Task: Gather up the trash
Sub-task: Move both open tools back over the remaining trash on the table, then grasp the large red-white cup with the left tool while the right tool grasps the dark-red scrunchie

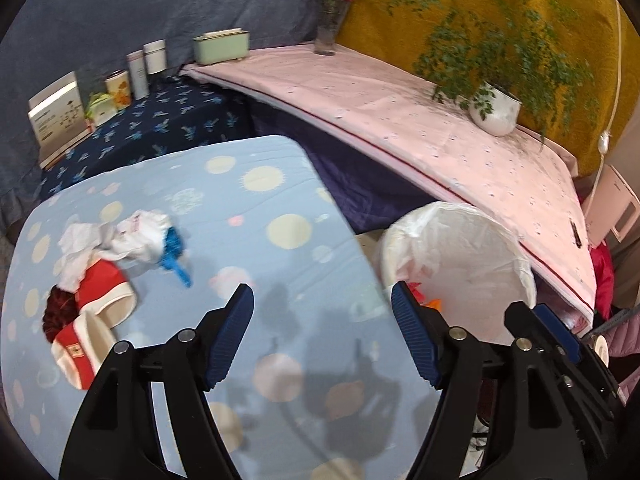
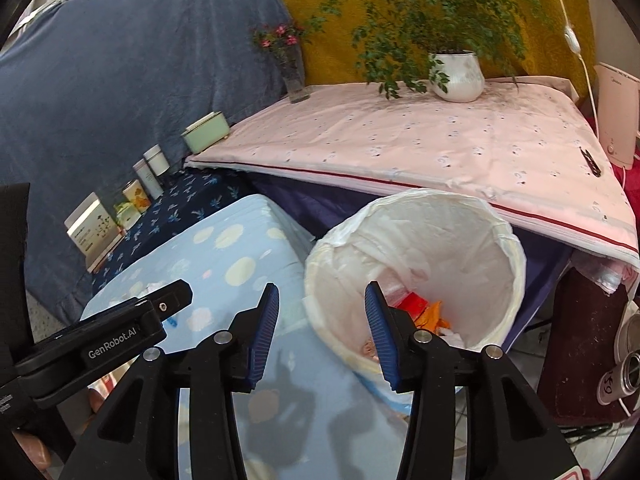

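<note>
Taking the white-lined trash bin as the landmark, and going left to right: well to its left, on the light blue dotted cloth, lies one heap of litter. It holds one dark red crumpled piece, one red and white carton, one wad of white tissue and plastic and one blue plastic scrap, all touching or overlapping. The heap sits ahead and left of the left gripper, apart from it; its jaws stand wide with nothing between them, hanging over bare cloth just left of the bin.

The right gripper has its jaws parted at a middling width, empty. Its left finger is over the cloth edge, its right finger over the bin's near rim. Inside the bin, just beyond that finger, lie red and orange wrappers and some pale scraps; their count cannot be told.
</note>
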